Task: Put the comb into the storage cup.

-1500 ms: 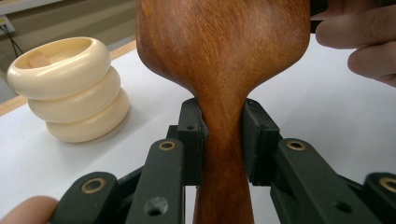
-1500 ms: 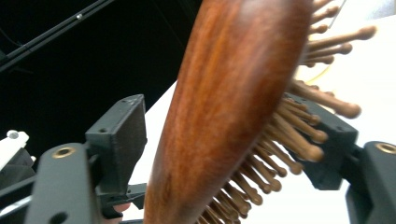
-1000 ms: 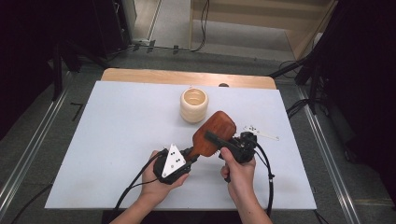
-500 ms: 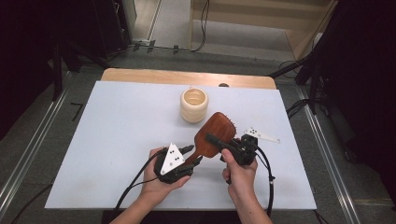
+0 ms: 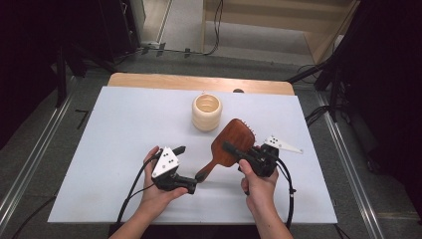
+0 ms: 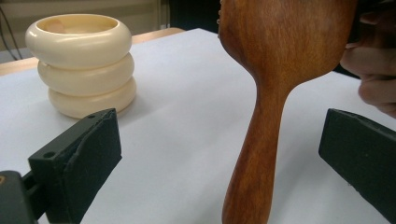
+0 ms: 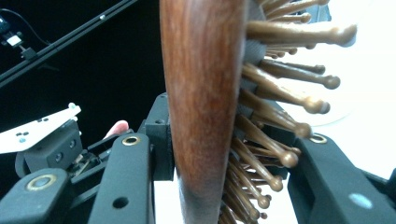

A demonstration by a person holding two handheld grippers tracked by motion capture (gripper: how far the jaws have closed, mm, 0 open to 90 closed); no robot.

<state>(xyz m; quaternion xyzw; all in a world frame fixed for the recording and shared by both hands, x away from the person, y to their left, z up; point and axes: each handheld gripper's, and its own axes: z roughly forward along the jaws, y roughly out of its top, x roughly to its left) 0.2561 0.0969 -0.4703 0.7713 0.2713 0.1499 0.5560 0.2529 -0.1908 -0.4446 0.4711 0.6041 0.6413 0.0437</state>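
Hairbrush (image 5: 234, 143) sits clenched by its head in the right gripper (image 5: 238, 152), handle angled between the left gripper's (image 5: 191, 184) spread jaws, seemingly for a handover; ribbed cup (image 5: 207, 112) stands beyond.

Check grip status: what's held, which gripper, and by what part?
Right gripper clamps the wooden hairbrush across its head, back against one jaw, bristles against the other. Left gripper stands open around the handle, not touching.

In the left gripper view the brush (image 6: 275, 84) runs off the top and bottom edges, its bristles turned away. In the right gripper view the brush head hides most of the desk (image 7: 369, 112); its handle is cut off below.
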